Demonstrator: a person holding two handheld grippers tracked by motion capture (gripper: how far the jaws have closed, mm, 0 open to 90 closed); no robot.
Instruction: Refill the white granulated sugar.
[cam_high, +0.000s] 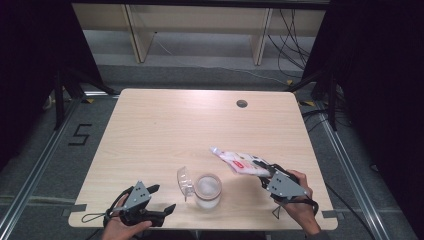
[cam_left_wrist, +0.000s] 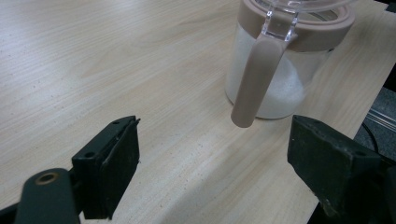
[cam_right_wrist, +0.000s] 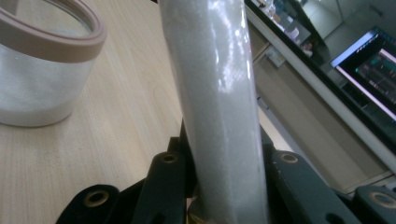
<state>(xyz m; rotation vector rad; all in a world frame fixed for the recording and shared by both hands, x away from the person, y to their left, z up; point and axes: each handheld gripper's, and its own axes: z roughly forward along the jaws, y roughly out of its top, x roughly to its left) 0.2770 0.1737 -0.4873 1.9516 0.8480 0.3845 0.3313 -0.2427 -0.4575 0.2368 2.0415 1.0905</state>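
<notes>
Currently, at the near left corner of the desk (cam_high: 150, 125), the left gripper (cam_high: 161, 199) rests low over the wood in the person's left hand (cam_high: 122, 227), its grey plate facing up. Its fingers (cam_left_wrist: 112, 163) are spread wide with nothing between them; in the left gripper view bare desk lies in the gap, and the jar stands just beyond, nearer the right-hand finger.

Right of that gripper, near the middle of the near edge, stands the jar (cam_high: 207, 191): clear glass, upright, with a beige rim and white granules filling its lower part. Its clear lid (cam_high: 184, 182) is swung open and stands tilted at the jar's left side. A beige latch arm (cam_left_wrist: 254, 79) hangs down the jar's wall from the rim, as seen in the left gripper view.

Further right, the pouch (cam_high: 240, 162) is held above the desk, well apart from the left gripper. It is white and translucent with a red label, lying slanted, its narrow end pointing far and left, beyond the jar's right side.

At the near right, the right gripper (cam_high: 263, 172), held in the person's right hand (cam_high: 300, 202), has its fingers (cam_right_wrist: 163, 186) pinching the pouch's lower end, one against each side. The right gripper view shows the pouch rising between them, with the jar's rim to the left
</notes>
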